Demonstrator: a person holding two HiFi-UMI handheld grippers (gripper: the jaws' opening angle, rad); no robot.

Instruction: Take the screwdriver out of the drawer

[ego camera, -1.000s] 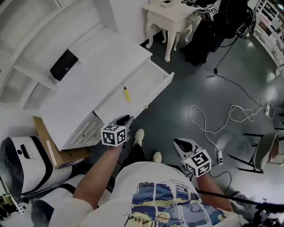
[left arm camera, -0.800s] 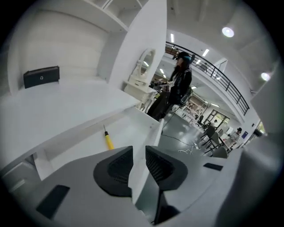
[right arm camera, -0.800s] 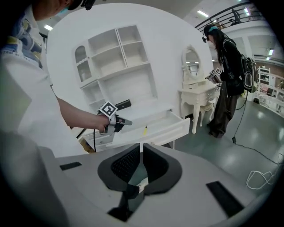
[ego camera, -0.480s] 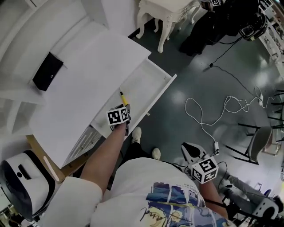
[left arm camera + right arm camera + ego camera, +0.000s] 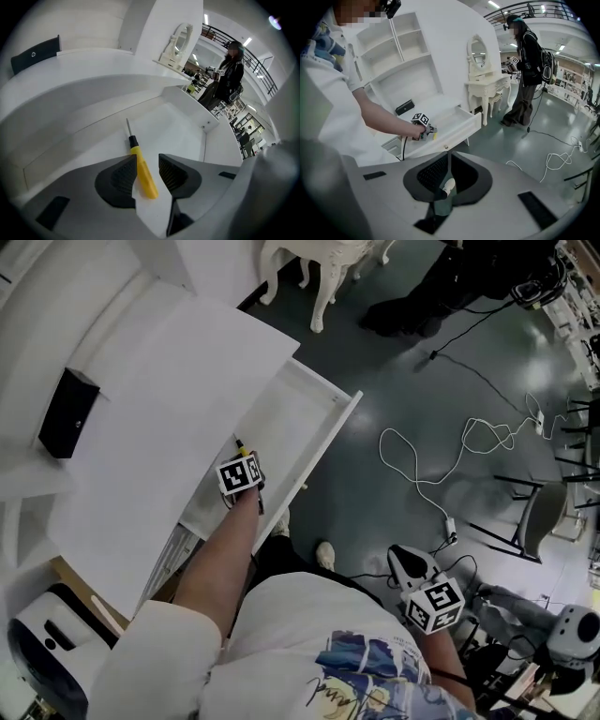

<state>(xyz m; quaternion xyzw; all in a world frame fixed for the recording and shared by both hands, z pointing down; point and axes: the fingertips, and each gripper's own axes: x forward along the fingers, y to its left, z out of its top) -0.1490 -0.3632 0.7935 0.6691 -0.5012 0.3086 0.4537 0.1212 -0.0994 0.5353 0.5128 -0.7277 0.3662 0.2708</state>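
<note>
A screwdriver [image 5: 143, 176] with a yellow handle and black collar lies flat on the floor of the open white drawer [image 5: 330, 439], its shaft pointing away from me. My left gripper [image 5: 147, 160] reaches steeply down into the drawer, and its jaws are opening. The yellow handle lies between the ribbed pads [image 5: 123, 176], which do not press on it. From the head view the marker cube [image 5: 239, 474] hides most of the tool; only its tip [image 5: 238, 442] shows. My right gripper [image 5: 405, 561] hangs over the floor to the right of the drawer, shut with nothing in it [image 5: 448, 161].
The drawer sticks out of a white desk [image 5: 159, 427] that carries a black box [image 5: 67, 413]. A white cable [image 5: 422, 465] loops over the dark floor. A cream dressing table [image 5: 487, 89] and a standing person [image 5: 525, 70] are farther off. A white round appliance [image 5: 47, 652] sits at my left.
My left gripper has travelled from in front of the drawer's near end forward and down into the drawer, onto the screwdriver. The right gripper has shifted only a little.
</note>
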